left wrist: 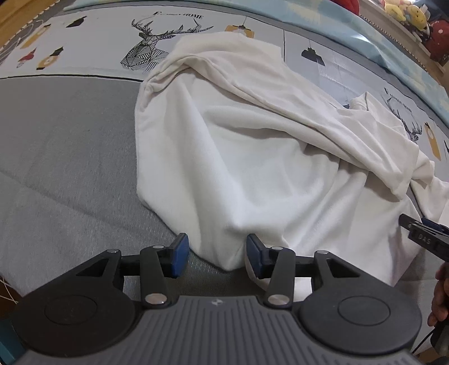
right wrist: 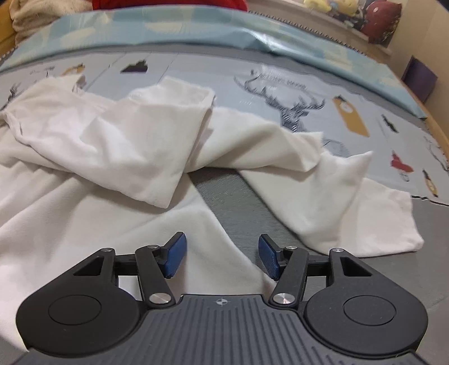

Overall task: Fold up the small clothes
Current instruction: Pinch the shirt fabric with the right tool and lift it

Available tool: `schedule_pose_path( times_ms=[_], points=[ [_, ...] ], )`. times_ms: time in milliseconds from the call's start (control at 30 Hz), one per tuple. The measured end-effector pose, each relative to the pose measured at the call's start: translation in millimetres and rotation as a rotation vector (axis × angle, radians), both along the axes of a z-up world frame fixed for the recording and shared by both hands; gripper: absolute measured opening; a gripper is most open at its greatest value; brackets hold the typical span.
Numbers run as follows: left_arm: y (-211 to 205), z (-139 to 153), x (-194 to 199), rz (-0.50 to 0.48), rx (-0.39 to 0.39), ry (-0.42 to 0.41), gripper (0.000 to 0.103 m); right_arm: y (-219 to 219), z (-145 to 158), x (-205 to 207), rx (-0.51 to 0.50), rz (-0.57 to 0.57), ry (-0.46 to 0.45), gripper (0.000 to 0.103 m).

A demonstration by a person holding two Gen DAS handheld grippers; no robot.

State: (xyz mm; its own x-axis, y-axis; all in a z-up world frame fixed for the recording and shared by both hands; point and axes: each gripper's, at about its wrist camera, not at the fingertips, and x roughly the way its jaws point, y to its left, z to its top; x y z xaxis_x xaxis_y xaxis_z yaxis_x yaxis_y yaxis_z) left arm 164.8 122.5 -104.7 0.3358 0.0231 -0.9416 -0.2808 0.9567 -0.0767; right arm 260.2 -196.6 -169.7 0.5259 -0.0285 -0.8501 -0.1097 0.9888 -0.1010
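Note:
A crumpled white garment (left wrist: 238, 157) lies on the grey bedcover (left wrist: 64, 168), its upper part folded over itself. My left gripper (left wrist: 216, 257) stands open over the garment's near corner, which lies between the blue pads (left wrist: 179, 255) without being pinched. In the right wrist view the same white garment (right wrist: 118, 134) spreads to the left, with a sleeve-like part (right wrist: 336, 196) trailing right. My right gripper (right wrist: 221, 257) is open above a near edge of the cloth, and nothing is clamped between its pads (right wrist: 175, 255). The right gripper's tip (left wrist: 421, 233) also shows at the right edge of the left wrist view.
A sheet printed with deer and lamps (left wrist: 146, 50) covers the far part of the bed, with a light blue blanket (right wrist: 196, 31) behind it. Plush toys (left wrist: 407, 14) sit on a ledge at the back right. A hand (left wrist: 440, 294) holds the right gripper.

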Motion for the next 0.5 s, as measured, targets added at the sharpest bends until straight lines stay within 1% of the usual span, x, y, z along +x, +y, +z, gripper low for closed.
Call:
schedule_pose_path(
  times_ms=[67,167,200,233,267,300,333,400,467,500],
  points=[
    [1.0,-1.1,3.1,-0.002,0.000,0.003,0.051,3.9,-7.3,4.2,-0.009,0.009,0.016,0.059],
    [2.5,-2.9,7.4,-0.003,-0.002,0.009,0.051,8.2,-10.0,7.0,-0.011,0.023,0.012,0.056],
    [2.4,-3.6,8.3,-0.004,-0.001,0.010,0.051,9.3,-10.0,7.3,-0.013,0.029,0.011,0.052],
    [2.1,-4.5,9.0,-0.006,0.001,0.012,0.050,10.6,-9.7,7.4,-0.006,0.041,0.012,0.040],
    [1.6,-5.5,9.5,-0.010,0.005,0.015,0.050,11.6,-8.9,6.9,0.012,0.057,0.015,0.032],
    [1.2,-6.5,10.1,-0.013,0.009,0.017,0.050,12.6,-8.0,6.2,0.031,0.074,0.019,0.014],
    [0.3,-7.3,10.0,-0.017,0.014,0.018,0.050,14.1,-6.8,4.8,0.043,0.092,0.022,0.006],
    [-0.9,-8.5,9.4,-0.027,0.021,0.019,0.048,16.4,-3.4,0.4,0.042,0.118,0.016,0.005],
    [-2.8,-8.9,8.2,-0.041,0.025,0.014,0.036,12.7,2.0,-2.6,0.049,0.118,0.011,0.004],
    [-4.7,-9.0,7.9,-0.054,0.021,0.012,0.019,9.1,4.9,-4.3,0.042,0.106,0.006,0.004]
  ],
)
